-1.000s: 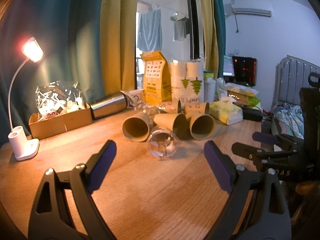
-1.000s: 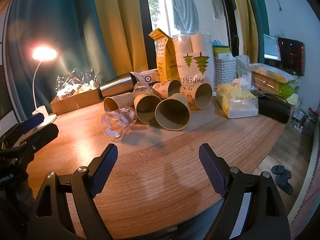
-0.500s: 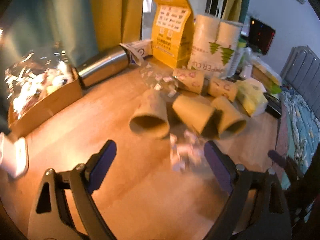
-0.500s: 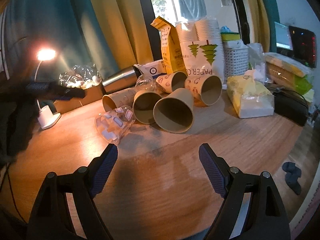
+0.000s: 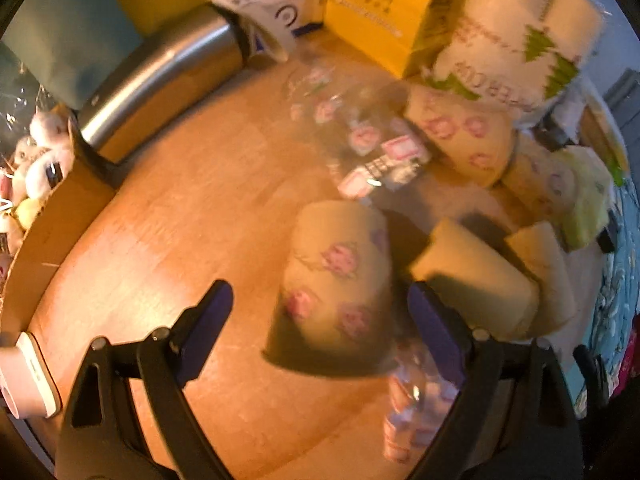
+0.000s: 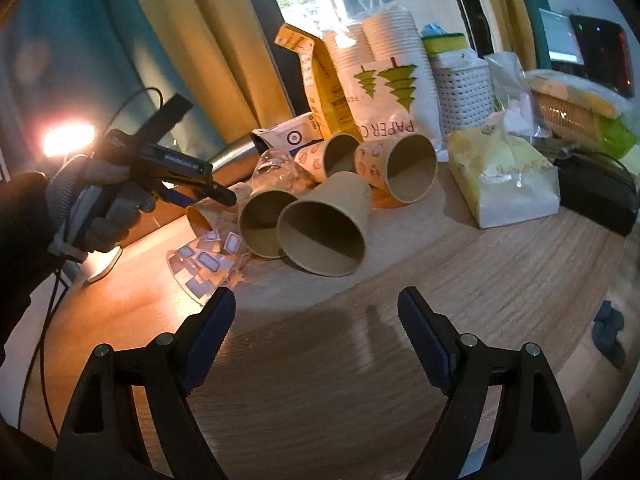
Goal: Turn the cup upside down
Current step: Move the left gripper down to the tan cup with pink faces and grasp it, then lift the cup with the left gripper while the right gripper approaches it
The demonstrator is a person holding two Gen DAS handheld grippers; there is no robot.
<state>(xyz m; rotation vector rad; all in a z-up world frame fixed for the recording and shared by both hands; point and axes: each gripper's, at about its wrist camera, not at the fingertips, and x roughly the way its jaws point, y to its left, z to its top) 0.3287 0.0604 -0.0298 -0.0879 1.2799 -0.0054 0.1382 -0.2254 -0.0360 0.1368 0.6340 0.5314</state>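
Several paper cups lie on their sides on the wooden table. In the left wrist view my left gripper [image 5: 320, 320] is open, its jaws on either side of a brown paper cup with pink prints [image 5: 340, 276], seen from above; the view is blurred. A clear plastic cup with printed labels [image 5: 412, 408] lies by the right finger. In the right wrist view my right gripper [image 6: 316, 328] is open and empty above bare table, short of the cups [image 6: 324, 232]. The left gripper [image 6: 192, 188] shows there above the leftmost cup, with the clear cup [image 6: 204, 260] below it.
A steel flask [image 5: 160, 76], a yellow carton [image 6: 316, 76], a bag of stacked paper cups [image 6: 384, 80] and a tissue pack [image 6: 504, 176] stand behind the cups. A cardboard box [image 5: 48, 220] and a lit desk lamp [image 6: 68, 140] are at the left.
My left gripper has moved forward and tipped down over the pile, now straddling the leftmost paper cup. My right gripper has moved slightly closer to the cups and stays open.
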